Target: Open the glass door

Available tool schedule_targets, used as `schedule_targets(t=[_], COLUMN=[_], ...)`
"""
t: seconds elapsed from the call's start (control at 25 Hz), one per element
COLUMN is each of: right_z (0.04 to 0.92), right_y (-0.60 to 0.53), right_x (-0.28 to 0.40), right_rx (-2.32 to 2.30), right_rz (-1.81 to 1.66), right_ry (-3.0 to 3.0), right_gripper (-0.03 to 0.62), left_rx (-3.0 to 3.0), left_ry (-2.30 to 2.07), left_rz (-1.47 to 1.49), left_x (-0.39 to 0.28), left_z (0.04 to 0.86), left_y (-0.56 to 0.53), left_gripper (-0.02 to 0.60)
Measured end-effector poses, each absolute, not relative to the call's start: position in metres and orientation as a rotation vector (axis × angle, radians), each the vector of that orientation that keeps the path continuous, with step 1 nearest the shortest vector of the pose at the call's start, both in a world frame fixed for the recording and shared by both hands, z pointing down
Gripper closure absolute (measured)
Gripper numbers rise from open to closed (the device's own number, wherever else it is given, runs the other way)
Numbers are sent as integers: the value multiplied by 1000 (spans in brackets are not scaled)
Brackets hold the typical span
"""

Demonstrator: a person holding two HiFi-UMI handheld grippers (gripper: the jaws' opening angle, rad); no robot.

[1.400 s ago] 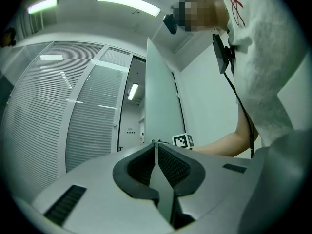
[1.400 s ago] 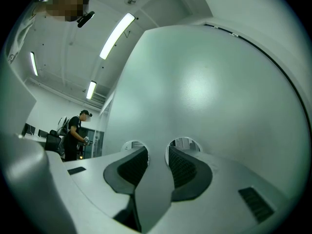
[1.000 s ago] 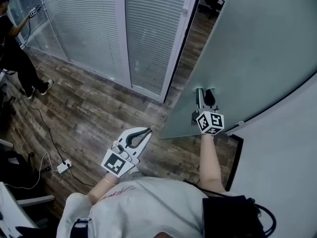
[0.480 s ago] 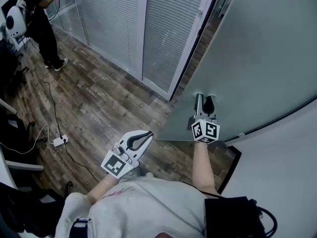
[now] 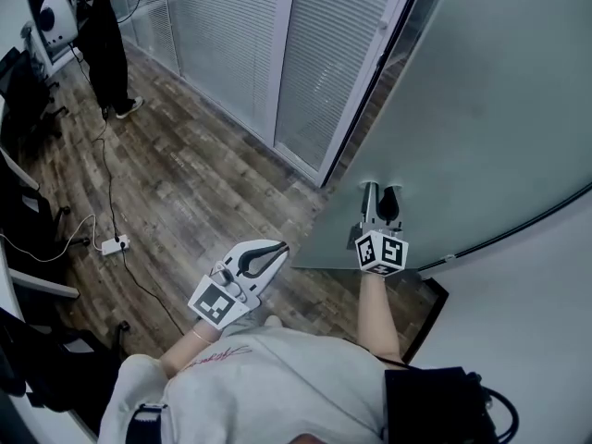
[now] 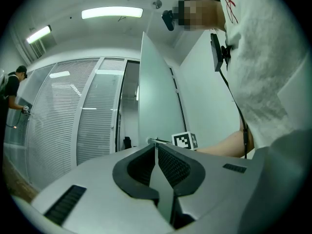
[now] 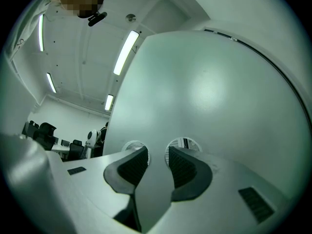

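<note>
Since a second ago the wood floor point(image 5: 185, 192) has been shifted up the head view. The glass door point(image 5: 481, 109) is held ajar, its free edge beside the frame point(image 5: 356, 91), with open floor left of it. The right hand-held gripper point(image 5: 379, 194) is held parted at the glass with nothing clamped. The left hand-held gripper point(image 5: 277, 248) is closed and empty.

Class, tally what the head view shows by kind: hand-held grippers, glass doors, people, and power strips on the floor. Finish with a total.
Grippers: 2 (left gripper, right gripper)
Glass door: 1
People: 2 (wearer, standing person)
Power strip: 1
Total: 6
</note>
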State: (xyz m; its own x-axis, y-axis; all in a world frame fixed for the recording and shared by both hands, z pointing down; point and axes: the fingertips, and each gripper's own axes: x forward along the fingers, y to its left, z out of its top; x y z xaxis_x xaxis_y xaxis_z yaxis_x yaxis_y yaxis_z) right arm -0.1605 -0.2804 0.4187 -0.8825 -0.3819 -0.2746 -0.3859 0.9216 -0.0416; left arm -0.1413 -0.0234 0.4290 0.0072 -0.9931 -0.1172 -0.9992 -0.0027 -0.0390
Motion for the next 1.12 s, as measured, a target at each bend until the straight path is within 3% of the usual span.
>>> schedule_targets(t=[0.76, 1.12], right_z=[422, 423], right_y=[-237, -224], right_x=[-86, -46], right_rx=[-458, -397], right_rz=[0, -24], right_ry=[2846, 2833], right_gripper=[454, 454], left_rx=[-2385, -2412], left_ry=[1906, 1861], left_rz=[167, 50], left_x=[-40, 5], left_z=[425, 431], left_y=[10, 15], left_gripper=[546, 546])
